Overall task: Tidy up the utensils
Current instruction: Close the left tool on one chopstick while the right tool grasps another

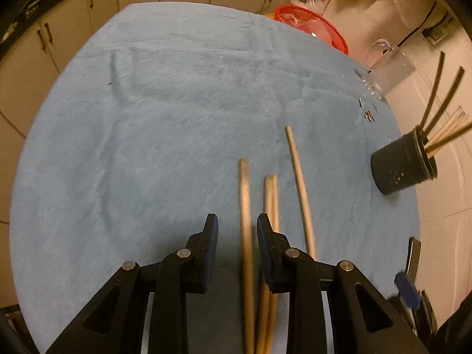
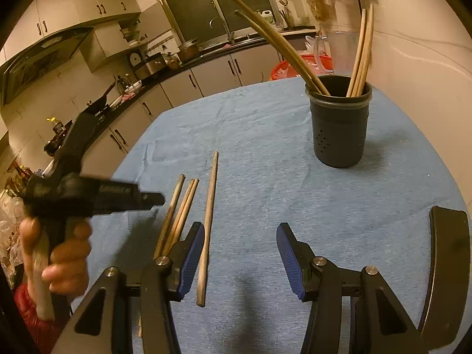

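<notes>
Several wooden chopsticks lie on the blue cloth (image 1: pixel 147 118). My left gripper (image 1: pixel 237 224) hovers over them, open with a narrow gap. One blurred chopstick (image 1: pixel 246 236) shows in that gap without the pads pressing on it. A pair (image 1: pixel 270 200) and a longer single stick (image 1: pixel 299 183) lie just to its right. A black holder (image 2: pixel 339 126) with several chopsticks stands at the far right of the table. My right gripper (image 2: pixel 240 233) is open and empty, with the single stick (image 2: pixel 209 218) beside its left finger. A hand carries the left gripper (image 2: pixel 155 200) at the left of the right wrist view.
A red basin (image 1: pixel 312 26) and a clear pitcher (image 1: pixel 389 70) stand at the table's far edge, with small metal bits (image 1: pixel 368 115) near them. A black curved piece (image 2: pixel 445 265) sits at the near right edge. Kitchen cabinets and a counter (image 2: pixel 183 65) lie beyond.
</notes>
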Motion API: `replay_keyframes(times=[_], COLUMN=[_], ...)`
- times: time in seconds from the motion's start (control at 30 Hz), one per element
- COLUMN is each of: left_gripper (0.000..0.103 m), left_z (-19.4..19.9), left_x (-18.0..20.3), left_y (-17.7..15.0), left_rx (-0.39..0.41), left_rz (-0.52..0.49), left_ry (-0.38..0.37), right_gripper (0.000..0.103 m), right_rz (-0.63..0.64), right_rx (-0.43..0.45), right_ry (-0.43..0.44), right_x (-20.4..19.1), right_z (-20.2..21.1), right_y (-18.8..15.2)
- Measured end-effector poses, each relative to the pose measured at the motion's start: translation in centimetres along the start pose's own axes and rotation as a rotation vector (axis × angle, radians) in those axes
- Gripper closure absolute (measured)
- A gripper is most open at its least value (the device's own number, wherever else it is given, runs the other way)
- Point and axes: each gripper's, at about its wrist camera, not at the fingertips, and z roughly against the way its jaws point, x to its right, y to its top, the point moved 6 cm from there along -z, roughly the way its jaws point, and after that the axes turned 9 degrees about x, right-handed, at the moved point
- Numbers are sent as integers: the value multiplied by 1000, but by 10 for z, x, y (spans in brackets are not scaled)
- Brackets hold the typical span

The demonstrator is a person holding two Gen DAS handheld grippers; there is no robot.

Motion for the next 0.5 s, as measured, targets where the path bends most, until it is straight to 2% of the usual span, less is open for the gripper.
replay_keyframes(times=[0.13, 0.27, 0.4, 0.5], left_gripper=[76, 80, 95, 95], left_z=[-17, -20, -19, -18], left_x=[4, 2, -4, -8], left_y=[8, 14, 13, 14], left_rx=[-12, -1, 9, 2], left_rz=[-1, -7, -16, -3], left_ry=[53, 71, 96, 68], right_gripper=[49, 49, 49, 50], right_rz=[-9, -12, -19, -54], right_rx=[-8, -25, -61, -74], right_ry=[8, 31, 68, 85], right_x=[3, 3, -3, -4], right_z=[0, -3, -10, -15], right_y=[0, 2, 8, 14])
